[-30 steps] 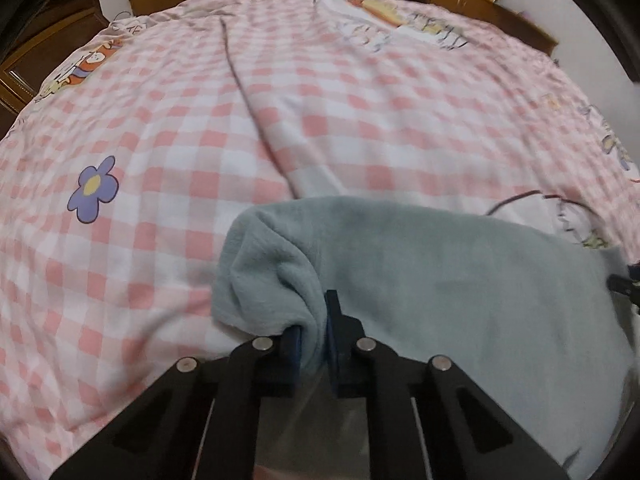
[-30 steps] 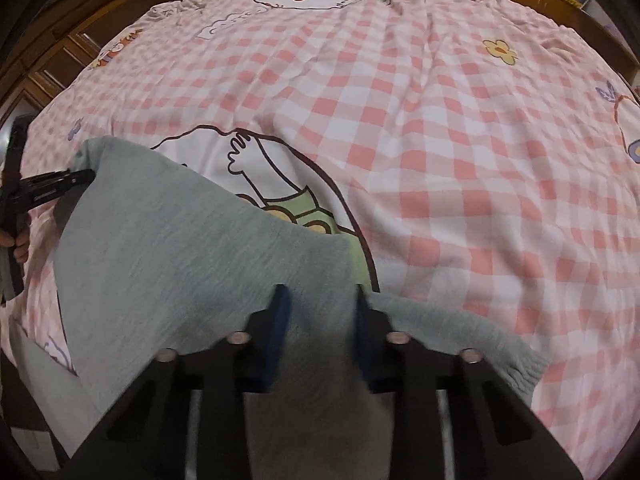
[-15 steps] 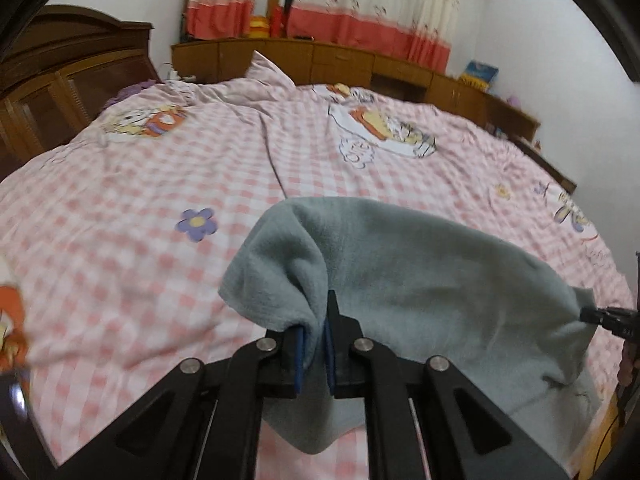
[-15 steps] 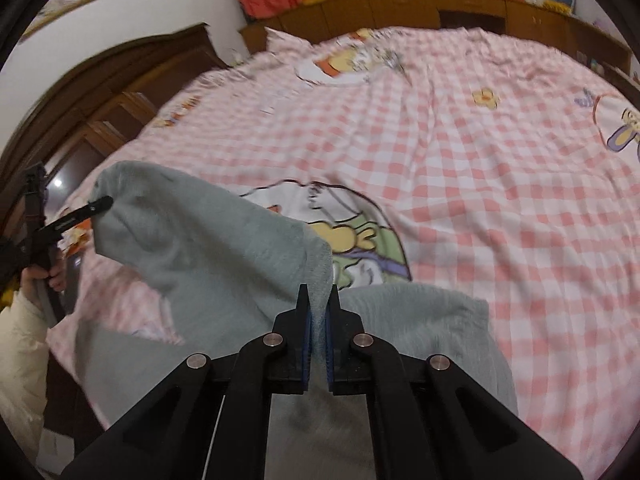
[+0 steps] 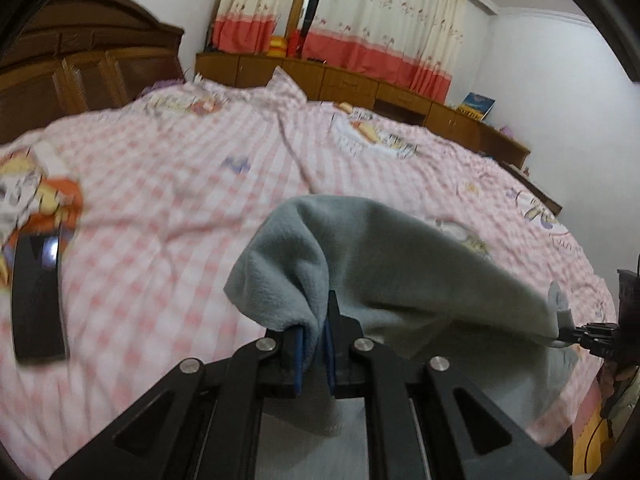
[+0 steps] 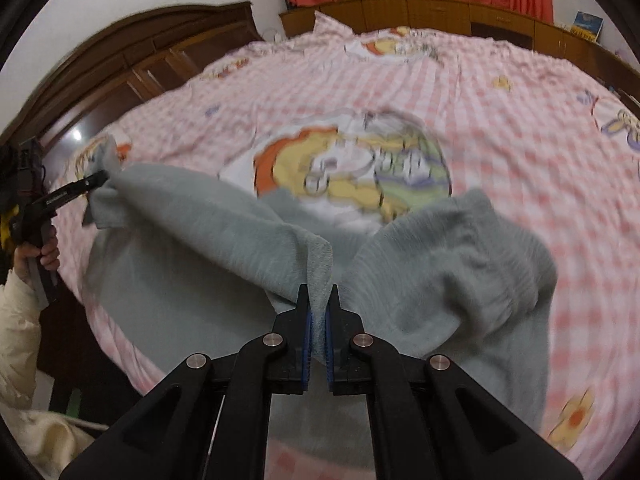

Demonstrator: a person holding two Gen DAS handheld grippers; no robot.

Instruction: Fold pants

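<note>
The grey fleece pants [image 5: 400, 264] hang between my two grippers above the pink checked bed. My left gripper [image 5: 314, 326] is shut on one corner of the cloth, which bunches over its fingers. My right gripper [image 6: 319, 312] is shut on another edge of the pants [image 6: 440, 280]. In the right wrist view the left gripper [image 6: 94, 182] shows at the far left, pinching the cloth's corner. In the left wrist view the right gripper [image 5: 576, 334] shows at the far right, holding the other end. The lower part of the pants drapes down onto the bed near its front edge.
The bed [image 5: 168, 184] has a pink checked cover with cartoon prints [image 6: 352, 168]. A dark flat object [image 5: 38, 300] lies on the cover at the left. A wooden wardrobe [image 5: 80, 68] stands left, low cabinets [image 5: 360, 84] and curtains at the back.
Both grippers have risen, lifting the pants off the bed. The right gripper closed on the cloth. More of the room shows behind the bed.
</note>
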